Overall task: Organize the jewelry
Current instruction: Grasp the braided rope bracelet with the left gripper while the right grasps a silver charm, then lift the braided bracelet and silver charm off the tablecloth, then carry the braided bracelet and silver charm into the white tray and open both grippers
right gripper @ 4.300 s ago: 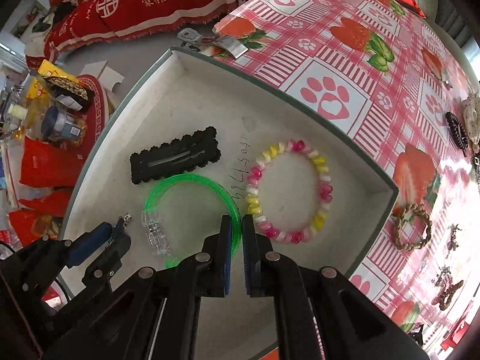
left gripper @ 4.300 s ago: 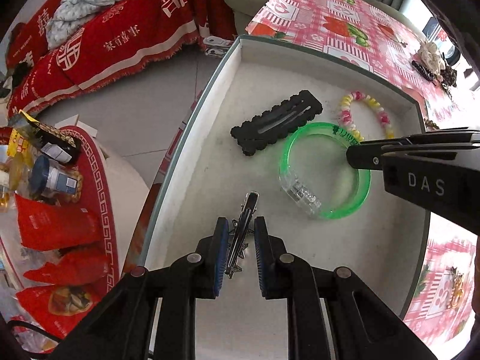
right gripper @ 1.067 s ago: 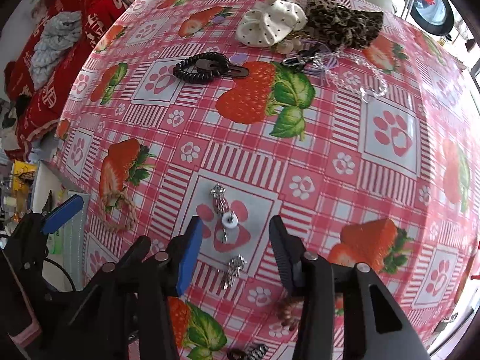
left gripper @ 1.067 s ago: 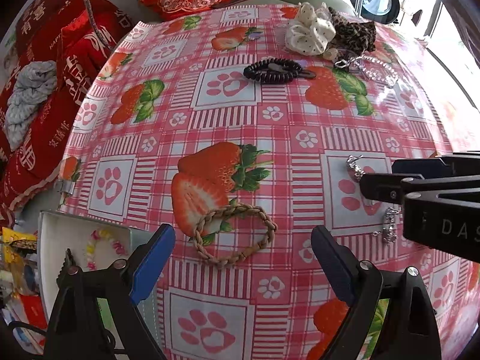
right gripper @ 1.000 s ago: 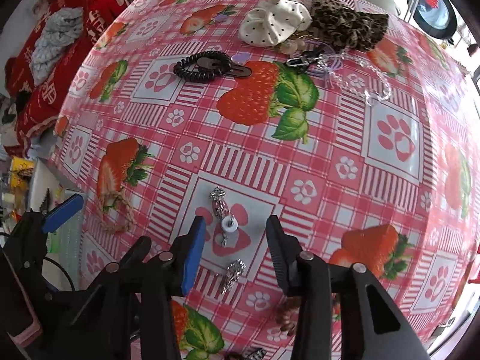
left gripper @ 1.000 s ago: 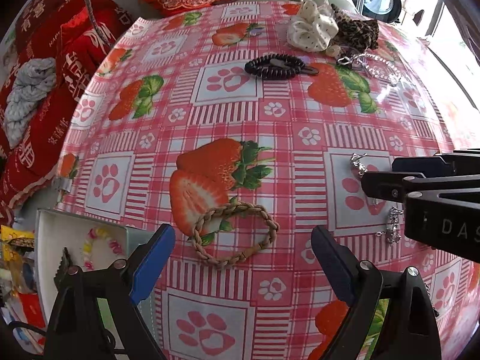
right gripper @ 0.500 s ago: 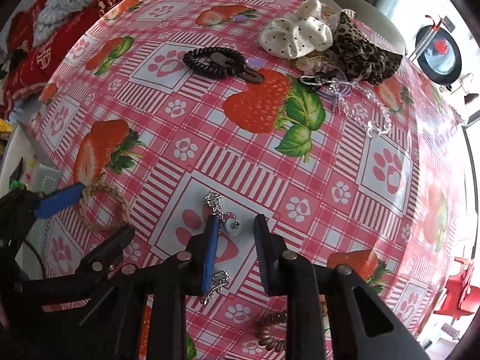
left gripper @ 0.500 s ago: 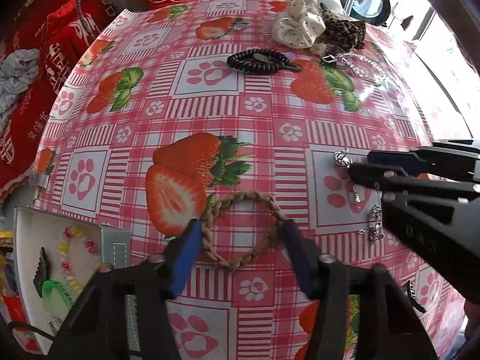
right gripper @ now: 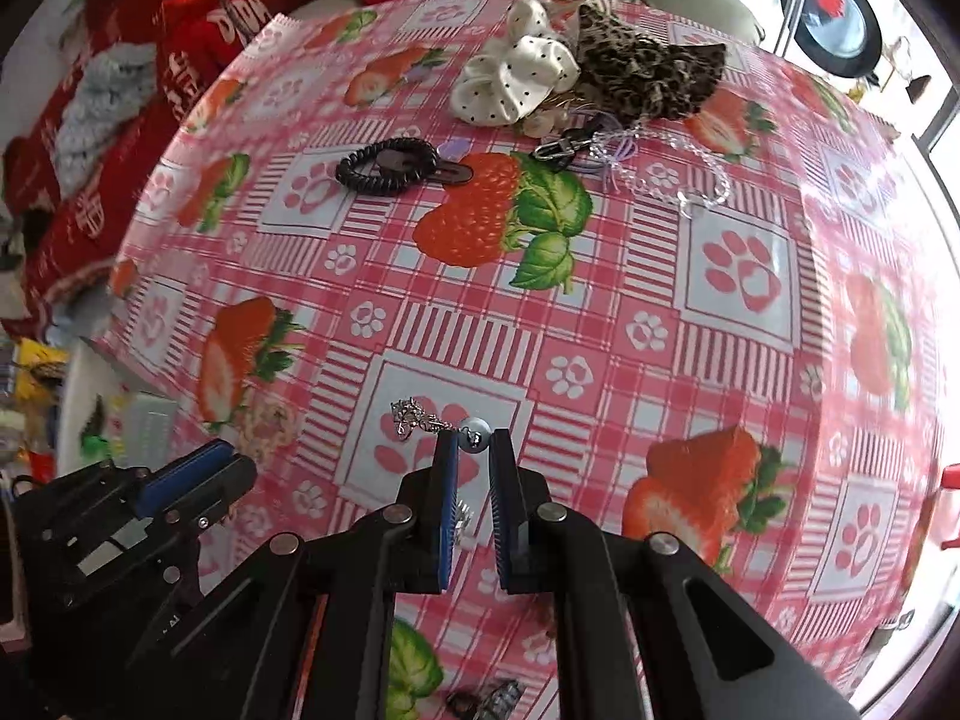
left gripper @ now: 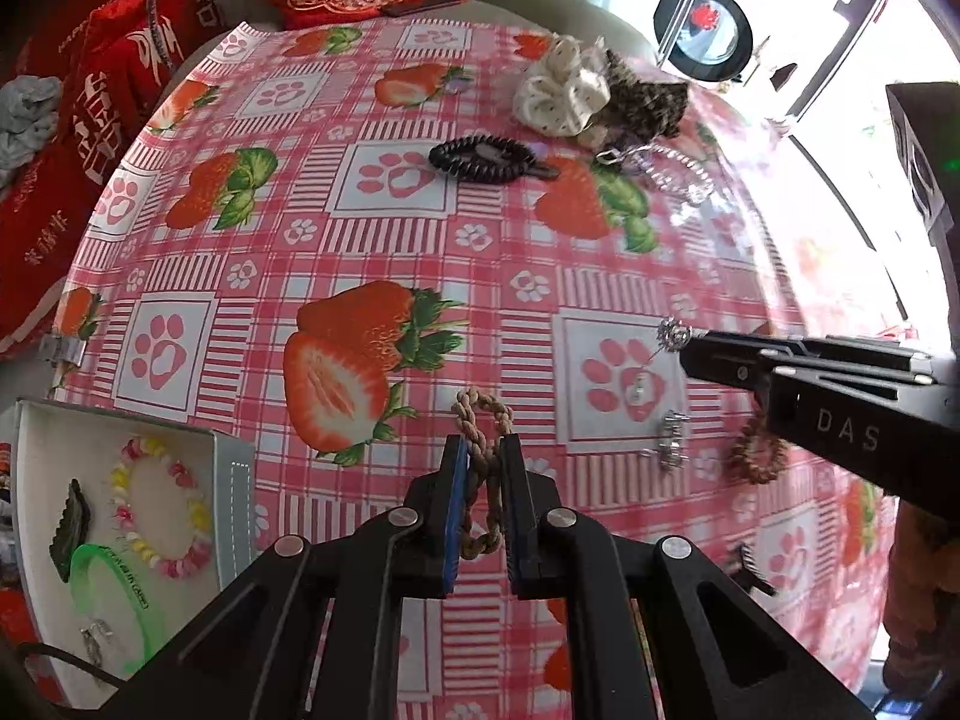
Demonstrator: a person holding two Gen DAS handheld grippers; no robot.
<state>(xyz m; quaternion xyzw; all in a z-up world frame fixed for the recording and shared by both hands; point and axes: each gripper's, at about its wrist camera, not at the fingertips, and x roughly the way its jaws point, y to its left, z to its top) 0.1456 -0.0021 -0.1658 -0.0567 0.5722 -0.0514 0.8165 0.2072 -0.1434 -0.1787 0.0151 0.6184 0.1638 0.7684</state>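
Braided rope bracelet (left gripper: 483, 468) pinched in left gripper (left gripper: 485, 474), squeezed into narrow loop, long axis running away from camera, far end poking past fingertips over strawberry tablecloth (left gripper: 420, 228). Silver earring (right gripper: 435, 423) clamped at tips of right gripper (right gripper: 474, 456); charm trails left, pearl bead between pads. Left view alone shows white tray (left gripper: 231, 480) at table's left edge, holding beaded bracelet (left gripper: 159, 510) and green bangle (left gripper: 108, 594). Right view alone shows the bead.
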